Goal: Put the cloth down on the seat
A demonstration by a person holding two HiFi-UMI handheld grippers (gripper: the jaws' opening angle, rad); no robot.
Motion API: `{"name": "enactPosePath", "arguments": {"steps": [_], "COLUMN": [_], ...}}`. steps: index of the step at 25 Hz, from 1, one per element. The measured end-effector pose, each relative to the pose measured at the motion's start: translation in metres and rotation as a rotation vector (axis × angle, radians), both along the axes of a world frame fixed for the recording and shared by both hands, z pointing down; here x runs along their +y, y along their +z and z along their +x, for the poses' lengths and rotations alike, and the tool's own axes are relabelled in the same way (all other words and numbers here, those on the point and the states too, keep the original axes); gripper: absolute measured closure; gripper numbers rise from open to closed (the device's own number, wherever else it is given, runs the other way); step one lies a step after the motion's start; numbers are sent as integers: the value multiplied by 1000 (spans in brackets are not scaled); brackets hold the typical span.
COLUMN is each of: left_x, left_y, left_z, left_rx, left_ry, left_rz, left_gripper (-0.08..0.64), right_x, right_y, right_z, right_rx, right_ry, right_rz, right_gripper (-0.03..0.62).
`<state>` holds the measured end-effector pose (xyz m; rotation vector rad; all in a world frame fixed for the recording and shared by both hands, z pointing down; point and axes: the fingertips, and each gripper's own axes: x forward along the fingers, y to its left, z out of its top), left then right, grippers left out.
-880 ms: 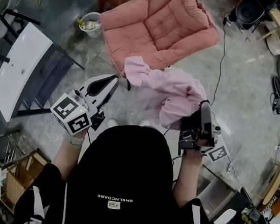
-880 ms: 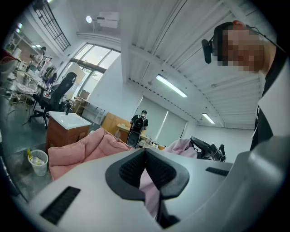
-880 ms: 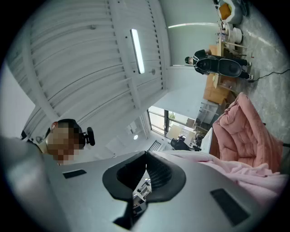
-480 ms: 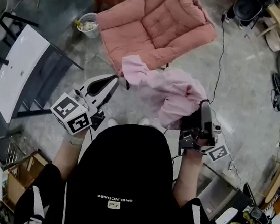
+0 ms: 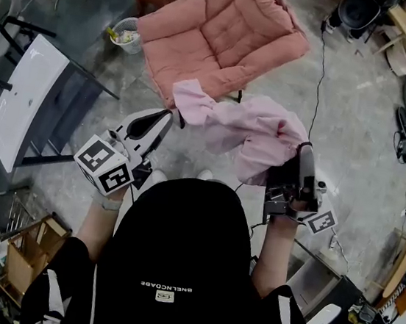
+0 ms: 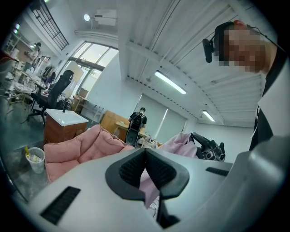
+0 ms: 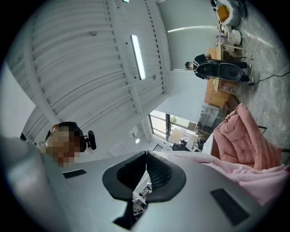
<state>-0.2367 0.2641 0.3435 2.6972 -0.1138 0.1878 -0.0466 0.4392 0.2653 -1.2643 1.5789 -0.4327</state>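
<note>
Grey stone floor (image 5: 362, 134) lies between you and the pink armchair (image 5: 211, 40), so you carry the cloth (image 5: 244, 130) stretched in the air. Your left gripper (image 5: 166, 118) pinches one edge and your right gripper (image 5: 305, 150) clamps the bunched end. It hangs between them, short of the seat.

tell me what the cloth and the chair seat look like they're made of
The cloth looks like thin woven fabric, matte pale pink: it hangs in soft folds. The seat looks like padded textile upholstery, matte salmon pink: stitched channels puff up between seams. Exact fibre cannot be told.
</note>
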Motion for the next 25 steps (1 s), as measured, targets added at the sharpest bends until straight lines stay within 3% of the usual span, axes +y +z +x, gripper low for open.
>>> {"name": "enactPosePath", "arguments": {"steps": [13, 25], "left_x": [45, 35], "left_y": [10, 16], "left_z": [32, 71], "left_rx": [-13, -19], "left_ry": [1, 61], "left_rz": [-4, -5], "left_gripper": [546, 546], "right_x": [48, 75], "right_y": [3, 13], "right_z": [40, 83], "right_rx": [6, 12], "right_ry": [35, 174], "right_rz": [14, -19], "right_gripper": [566, 566]}}
